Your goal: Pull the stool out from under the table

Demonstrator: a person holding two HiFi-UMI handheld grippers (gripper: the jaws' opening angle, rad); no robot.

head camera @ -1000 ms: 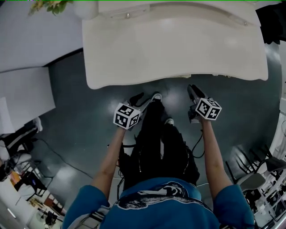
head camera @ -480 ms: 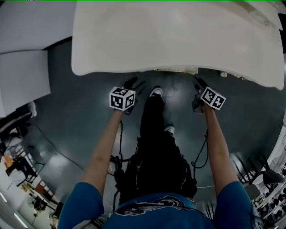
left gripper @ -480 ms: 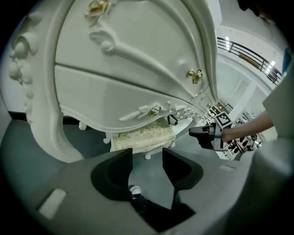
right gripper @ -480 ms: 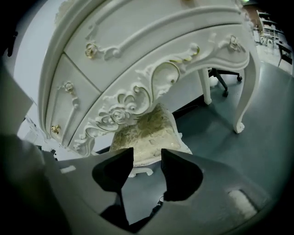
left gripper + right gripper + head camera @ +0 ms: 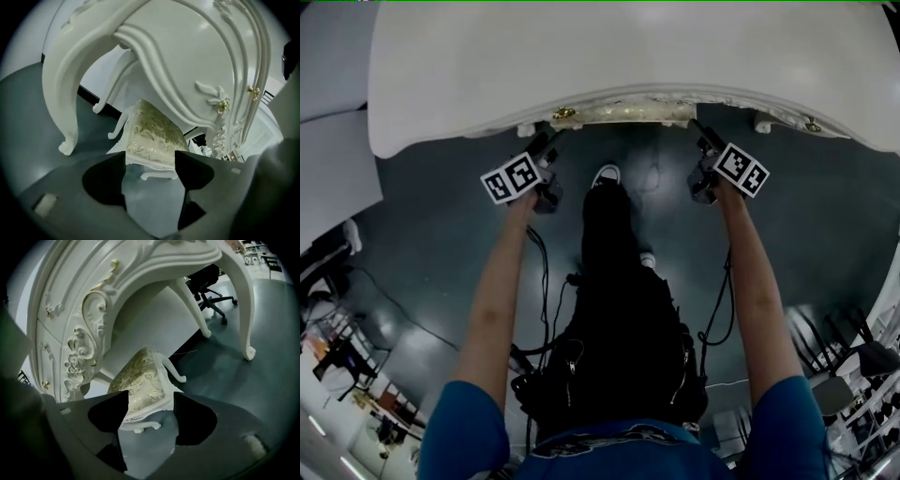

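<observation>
Item: cream stool with gold-patterned cushion and white carved legs [image 5: 152,136]. It sits tucked under the front edge of the ornate white desk [image 5: 628,66], ungripped.

Left gripper [image 5: 150,171], right gripper [image 5: 146,416]: both are lower than a second ago, at seat level. Their jaws have just been opening and stand wide and empty, framing the seat. The grasp looks imminent; the pull is not begun.
</observation>
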